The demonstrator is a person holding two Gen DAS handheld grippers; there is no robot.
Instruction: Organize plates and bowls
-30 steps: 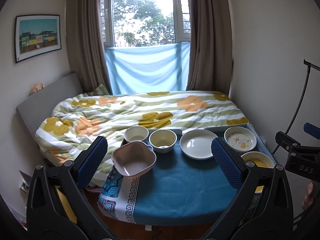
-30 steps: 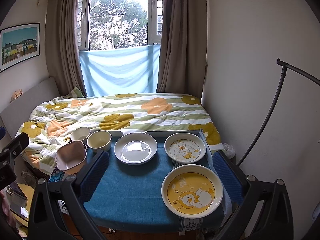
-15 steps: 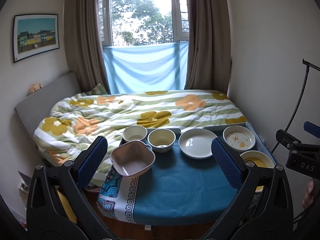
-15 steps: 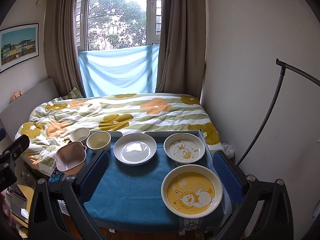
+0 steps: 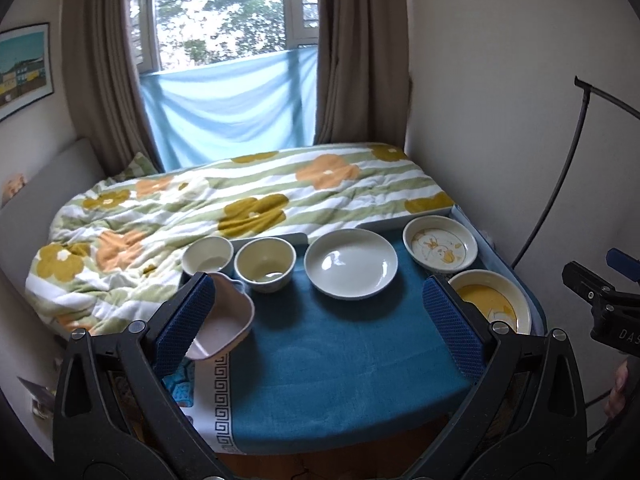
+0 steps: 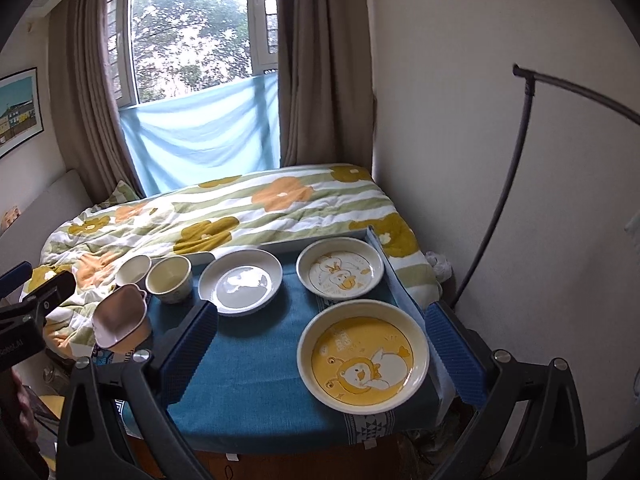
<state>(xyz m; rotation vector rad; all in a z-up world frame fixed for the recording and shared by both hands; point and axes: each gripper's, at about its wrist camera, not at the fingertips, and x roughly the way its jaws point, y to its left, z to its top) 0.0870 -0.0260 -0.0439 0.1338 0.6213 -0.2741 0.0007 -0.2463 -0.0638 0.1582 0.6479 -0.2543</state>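
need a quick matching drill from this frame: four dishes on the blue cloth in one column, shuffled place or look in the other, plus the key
Things
1. pink bowl
2. plain white plate
3. yellow duck plate
4. cream bowl

Descriptions
A. nearest the right gripper, between its open fingers
B. at the cloth's left edge, angular rim
C. middle of the far row, no picture inside
D. round, deep, just left of the plain plate

Pairs: 1-B, 2-C, 3-A, 4-D

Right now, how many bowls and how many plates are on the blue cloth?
Bowls: 3, a small white round bowl, a cream round bowl, a pink squarish bowl.
Plates: 3, a plain white plate, a white duck-picture plate, a yellow duck-picture plate.
Total: 6.
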